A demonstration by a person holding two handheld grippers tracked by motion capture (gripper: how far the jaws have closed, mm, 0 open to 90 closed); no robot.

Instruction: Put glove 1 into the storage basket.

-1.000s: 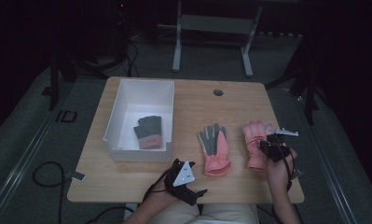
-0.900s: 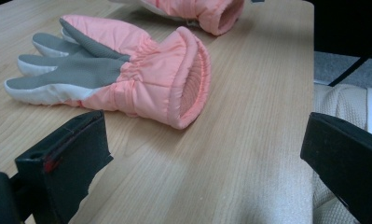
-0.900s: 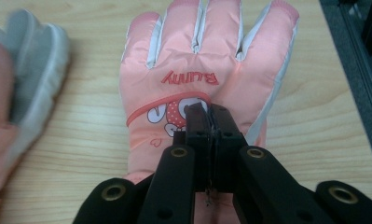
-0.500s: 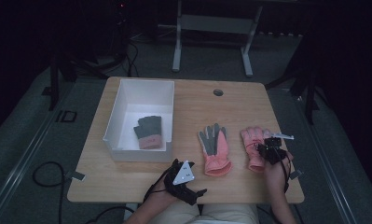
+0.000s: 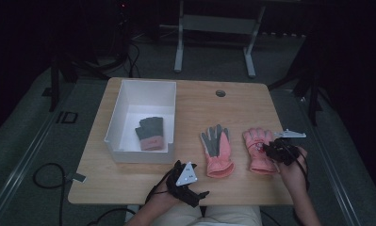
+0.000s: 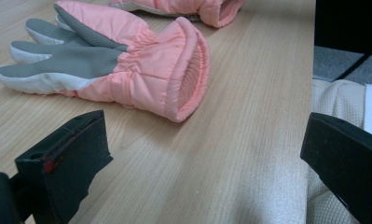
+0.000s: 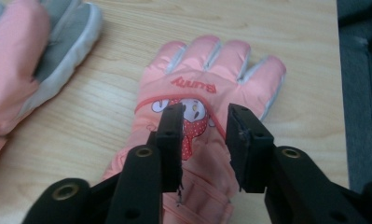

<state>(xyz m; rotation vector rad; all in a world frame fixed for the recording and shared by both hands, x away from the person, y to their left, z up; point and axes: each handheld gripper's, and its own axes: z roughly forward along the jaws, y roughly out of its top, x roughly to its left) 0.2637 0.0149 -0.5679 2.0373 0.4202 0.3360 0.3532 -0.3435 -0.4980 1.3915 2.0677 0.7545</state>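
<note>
Two pink gloves are laid side by side on the table (image 5: pixel 129 188), near its front edge, with bare wood between them and the white bin (image 5: pixel 112 127). The right glove (image 7: pixel 207 93) is placed close to the table's right edge. The right gripper (image 7: pixel 203 122) is held over its back, jaws parted narrowly, pressed on or just above the fabric. The left gripper (image 6: pixel 197 154) is spread wide and empty beside the left glove's (image 6: pixel 127 70) cuff.

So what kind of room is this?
Probably a lab or workshop set up for recording, not a home. A lone wooden table stands in a dark room, cables trail over the grey floor, and a metal stand sits behind it.
</note>
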